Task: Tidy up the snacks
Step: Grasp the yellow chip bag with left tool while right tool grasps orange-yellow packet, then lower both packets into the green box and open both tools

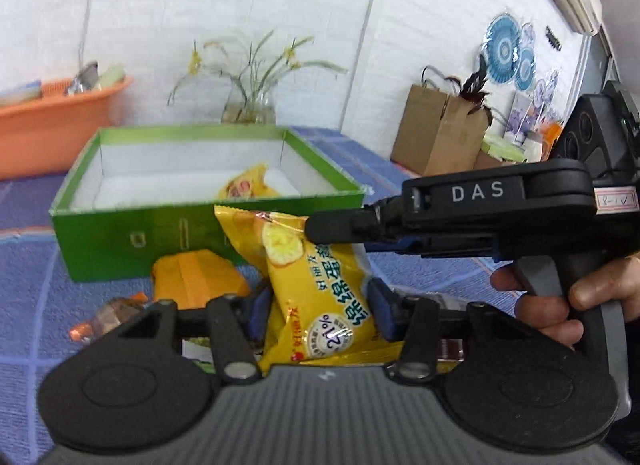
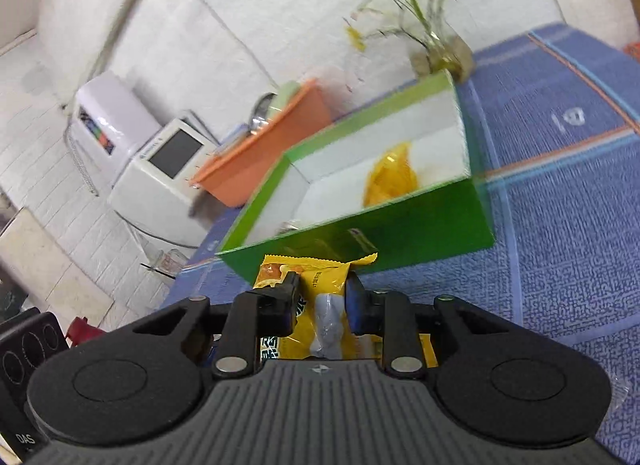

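A yellow cake packet [image 1: 316,289] is held up in front of the open green box [image 1: 132,241]. My right gripper [image 1: 316,231] comes in from the right and is shut on the packet's top; in the right wrist view my right gripper [image 2: 322,299] pinches the same packet [image 2: 320,305]. My left gripper [image 1: 318,307] stands around the packet's lower part, its blue pads [image 1: 380,307] spread at the sides, jaws open. A yellow snack [image 1: 246,185] lies inside the box [image 2: 400,241], and shows in the right wrist view [image 2: 394,179]. An orange packet [image 1: 196,281] lies by the box.
A small brown-orange snack [image 1: 108,315] lies on the blue cloth [image 1: 24,273] at left. An orange tub [image 1: 48,129], a glass vase of flowers [image 1: 250,105] and a brown paper bag [image 1: 436,133] stand behind. A white appliance [image 2: 160,181] stands beyond the table's end.
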